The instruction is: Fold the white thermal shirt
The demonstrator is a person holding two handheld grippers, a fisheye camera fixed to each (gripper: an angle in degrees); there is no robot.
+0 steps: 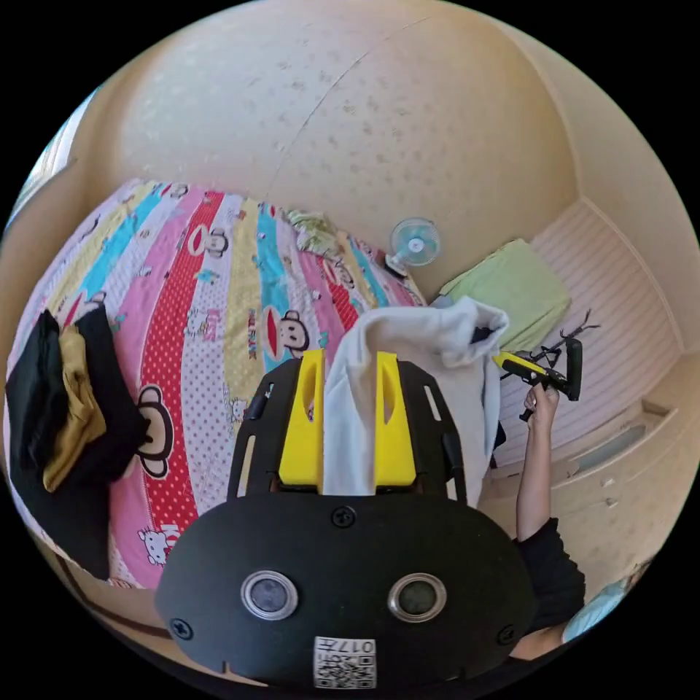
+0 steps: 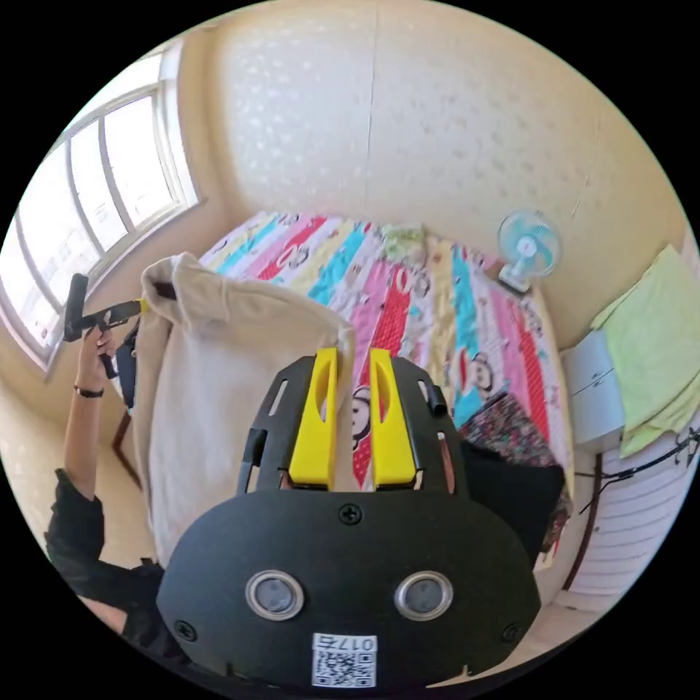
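- Both yellow jaws of the left gripper are seen pressed against a fold of the white thermal shirt, which passes up between them — the cloth is pinched there.
- From the left gripper view, the shirt is held up in the air above the bed, draped rightward to the right gripper, which is held in a raised hand; its jaw tips are buried in a top corner of the shirt.
- In the right gripper view, the right gripper's jaws stand narrow, with the shirt's upper edge caught between them at the tips.
- The shirt is seen there hanging as a broad sheet, its other top corner held by the left gripper in a lifted hand near the window.
- A striped cartoon-print sheet is spread over the bed.
- A pile of dark clothes with a mustard piece is laid at the bed's left edge in the left gripper view.
- A small fan is set at the bed's far corner by the wall.
- Green cloth is draped beside the bed.
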